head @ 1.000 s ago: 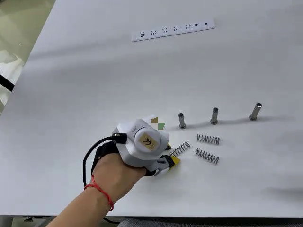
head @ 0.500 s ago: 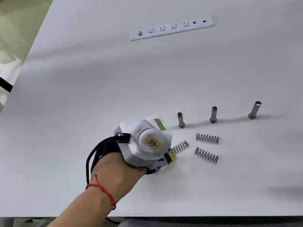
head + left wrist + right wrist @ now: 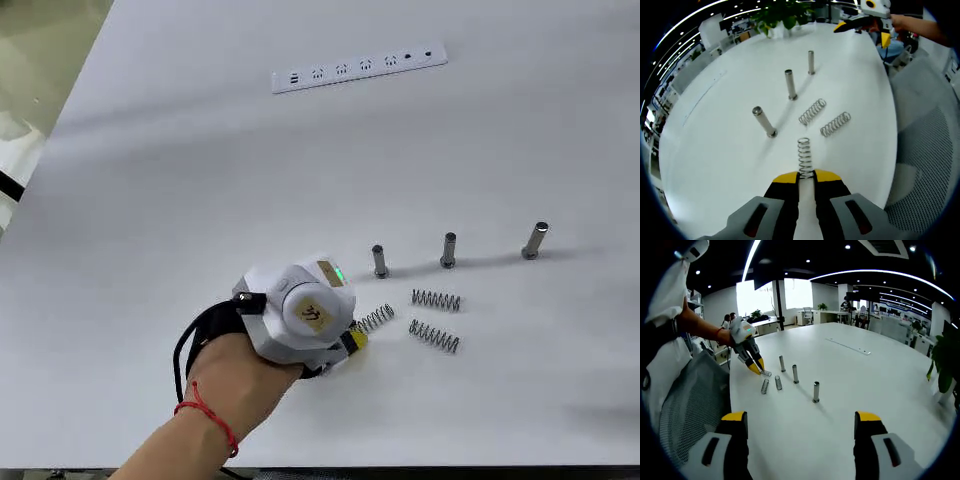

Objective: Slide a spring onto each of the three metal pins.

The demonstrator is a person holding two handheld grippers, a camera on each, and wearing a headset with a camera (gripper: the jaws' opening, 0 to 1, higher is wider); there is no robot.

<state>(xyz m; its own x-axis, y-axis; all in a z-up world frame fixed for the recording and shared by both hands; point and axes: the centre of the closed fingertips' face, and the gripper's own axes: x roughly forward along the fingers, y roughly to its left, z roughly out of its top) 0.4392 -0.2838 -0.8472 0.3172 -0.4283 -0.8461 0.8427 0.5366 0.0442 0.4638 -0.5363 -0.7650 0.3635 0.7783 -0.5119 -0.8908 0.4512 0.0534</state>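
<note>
My left tongs pinch the near end of a spring lying on the bench, before three standing pins; my right tongs gape, released, well apart.

In the head view the left gripper hides its jaws under its own white body and the hand. A yellow tip peeks out at lower centre, and the near end of the spring is lost beneath it. The arm is cut off by the bottom edge. The power strip, upper centre, is too small for its sockets to be told apart.

In the left gripper view the right gripper, upper right, is clipped by the top edge and blurred.

In the right gripper view the springs, centre left, are tiny and their coils unreadable. The plant is cut off at the right edge.
</note>
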